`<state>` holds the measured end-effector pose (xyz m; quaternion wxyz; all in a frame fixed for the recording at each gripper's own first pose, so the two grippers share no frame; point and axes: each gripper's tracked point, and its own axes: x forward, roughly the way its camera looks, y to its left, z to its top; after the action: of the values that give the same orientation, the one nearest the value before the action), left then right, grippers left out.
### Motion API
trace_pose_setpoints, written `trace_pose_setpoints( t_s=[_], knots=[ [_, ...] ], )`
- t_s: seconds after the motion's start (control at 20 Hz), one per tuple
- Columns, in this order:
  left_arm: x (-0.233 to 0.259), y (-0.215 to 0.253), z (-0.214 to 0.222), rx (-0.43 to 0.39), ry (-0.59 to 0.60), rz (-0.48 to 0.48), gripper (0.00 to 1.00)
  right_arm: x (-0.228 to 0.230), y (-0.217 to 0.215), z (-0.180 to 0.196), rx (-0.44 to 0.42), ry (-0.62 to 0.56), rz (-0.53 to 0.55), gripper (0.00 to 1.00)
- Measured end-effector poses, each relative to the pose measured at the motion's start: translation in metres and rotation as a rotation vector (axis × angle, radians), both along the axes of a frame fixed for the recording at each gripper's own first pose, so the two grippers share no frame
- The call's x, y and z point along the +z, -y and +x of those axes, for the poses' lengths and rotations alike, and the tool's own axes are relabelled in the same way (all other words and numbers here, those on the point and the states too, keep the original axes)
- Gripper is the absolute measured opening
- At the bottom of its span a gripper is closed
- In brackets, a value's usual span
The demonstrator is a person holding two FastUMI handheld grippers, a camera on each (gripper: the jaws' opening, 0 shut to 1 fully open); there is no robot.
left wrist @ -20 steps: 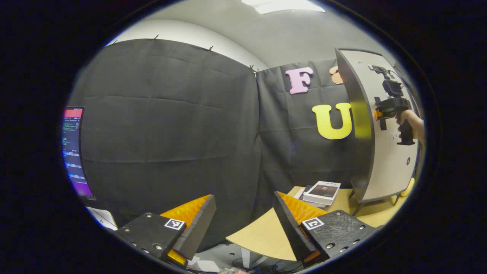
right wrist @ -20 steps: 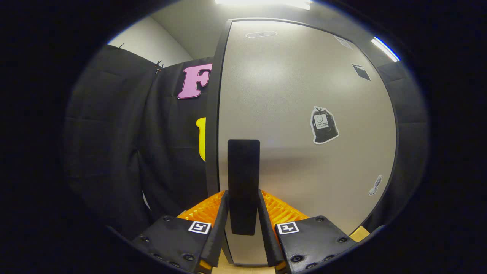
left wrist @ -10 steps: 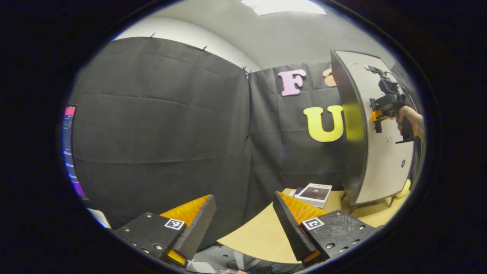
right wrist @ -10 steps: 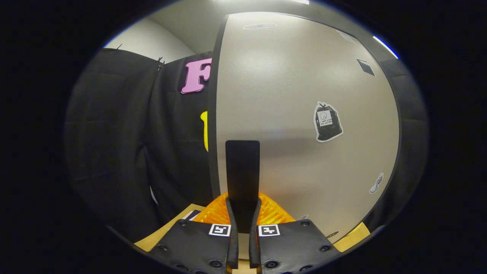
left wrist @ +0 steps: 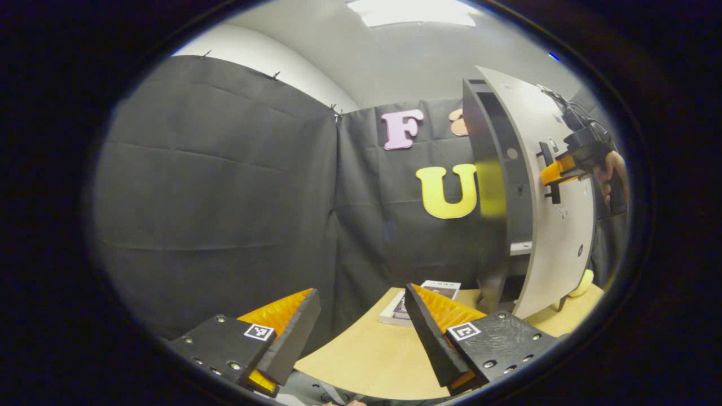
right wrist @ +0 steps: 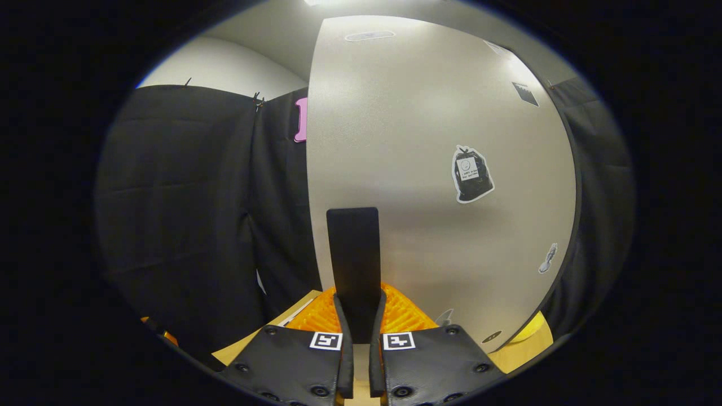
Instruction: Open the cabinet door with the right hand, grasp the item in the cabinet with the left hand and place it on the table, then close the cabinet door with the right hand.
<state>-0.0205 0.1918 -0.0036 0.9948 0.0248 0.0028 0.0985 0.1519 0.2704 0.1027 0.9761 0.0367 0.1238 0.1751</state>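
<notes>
**Right gripper clamped on door handle, cabinet door ajar; left gripper idle over worktop**

Right gripper view: the right gripper [right wrist: 356,316] has both fingers pressed against the sides of the dark upright handle [right wrist: 354,254] on the cabinet door [right wrist: 428,141]. The handle stands between the two pads, gripped near its lower end. The door's pale grey face carries a dark bag-shaped sticker [right wrist: 471,175] to the right of the handle and a small sticker lower right. A strip of worktop [right wrist: 248,347] shows below the door's left edge.

Left gripper view: the left gripper [left wrist: 361,324] hangs with its fingers spread wide, nothing between them, above the near edge of the wooden worktop [left wrist: 366,355]. The cabinet [left wrist: 496,186] stands at the right on the worktop. Its door [left wrist: 564,225] is swung partly away from the dark carcass, leaving a gap that shows an inner side wall and the pale edge of a shelf [left wrist: 522,247]. The right gripper [left wrist: 555,172] shows farther off, on the handle, with the person's hand [left wrist: 612,172] behind it.

Item in the cabinet: cannot tell; the open gap shows only dark interior.

A book [left wrist: 428,293] lies flat on the worktop just left of the cabinet's foot. A rounded yellow object [left wrist: 581,282] sits on the worktop behind the door's lower edge.
</notes>
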Motion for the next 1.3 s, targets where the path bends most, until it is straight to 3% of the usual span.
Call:
trace_pose_setpoints(
  t_s=[0.65, 0.95, 1.3],
  knots=[
    [0.028, 0.156, 0.031, -0.219, 0.045, -0.004, 0.96, 0.022, 0.067, -0.079, 0.182, -0.023, 0.014, 0.12],
    [0.034, 0.237, 0.036, -0.327, 0.053, -0.007, 0.95, 0.024, 0.12, -0.103, 0.194, -0.015, 0.019, 0.12],
    [0.035, 0.315, 0.033, -0.425, 0.037, -0.051, 0.96, 0.027, 0.178, -0.121, 0.133, 0.029, -0.031, 0.12]
  ],
)
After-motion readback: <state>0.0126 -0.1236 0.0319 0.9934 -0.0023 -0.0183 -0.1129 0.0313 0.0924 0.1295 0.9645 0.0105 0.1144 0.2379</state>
